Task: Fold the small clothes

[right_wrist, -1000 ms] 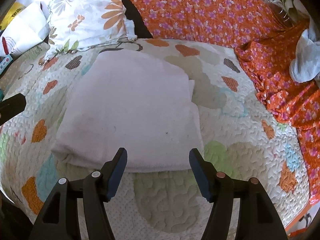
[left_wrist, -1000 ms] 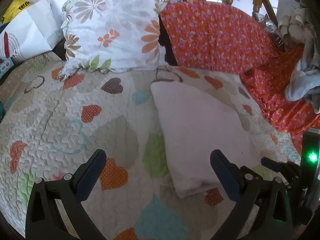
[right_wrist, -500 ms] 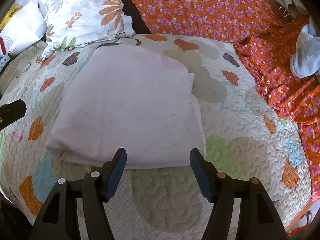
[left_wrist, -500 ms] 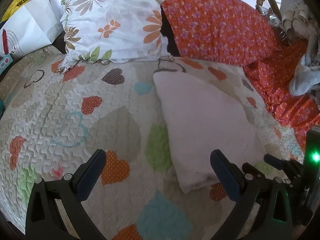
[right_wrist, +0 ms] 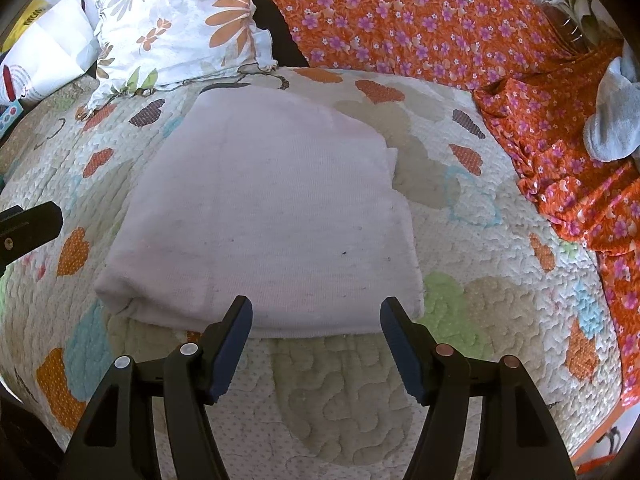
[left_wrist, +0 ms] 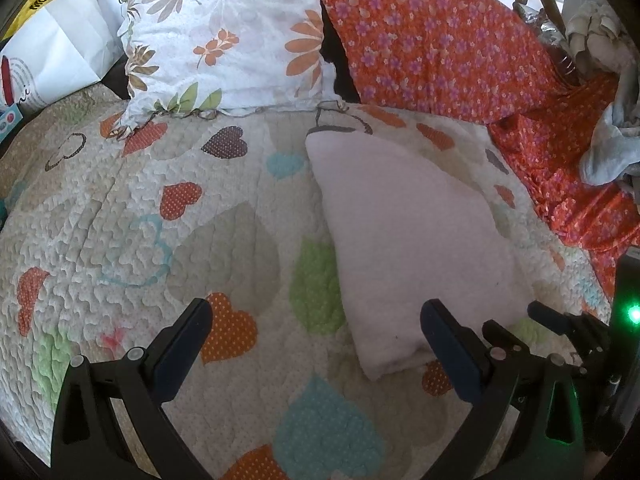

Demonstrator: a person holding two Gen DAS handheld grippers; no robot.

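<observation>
The right gripper [right_wrist: 316, 320] hangs with its jaws spread wide and nothing between them, just above the near folded edge of the pale pink garment [right_wrist: 276, 216]. The left gripper [left_wrist: 316, 332] is likewise spread and empty, over the heart-patterned quilt [left_wrist: 160, 216] beside the garment's left edge. The garment lies flat, folded, mid-quilt. Behind it sit a floral pillow [left_wrist: 228, 36] and an orange flowered cloth [right_wrist: 400, 16].
</observation>
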